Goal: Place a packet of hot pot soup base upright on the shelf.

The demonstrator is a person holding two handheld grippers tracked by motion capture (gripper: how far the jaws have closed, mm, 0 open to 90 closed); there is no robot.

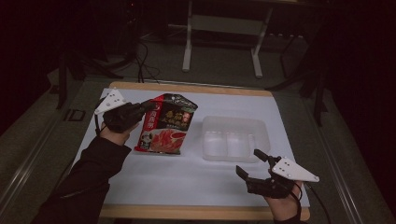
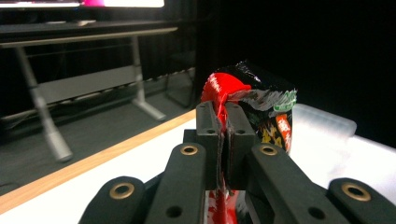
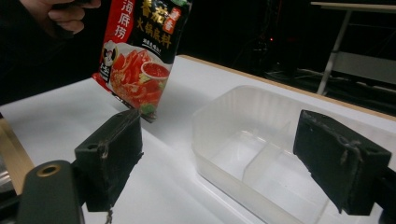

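A red and black food pouch (image 1: pixel 166 123) with printed characters hangs above the white mat, clear of it in the right gripper view (image 3: pixel 140 51). My left gripper (image 1: pixel 148 106) is shut on the pouch's upper left edge; the left gripper view has its jaws pressed together on the red foil (image 2: pixel 224 91). A clear plastic tray (image 1: pixel 233 137) with two compartments sits to the pouch's right. My right gripper (image 1: pixel 250 162) stands open near the tray's front edge, with the tray (image 3: pixel 252 140) between and beyond its fingers (image 3: pixel 112 154), which hold nothing.
The white mat (image 1: pixel 187 172) covers a wooden table (image 1: pixel 196 212). Beyond the far edge are a dark floor and a white table frame (image 1: pixel 222 28). Cables lie on the floor at back left.
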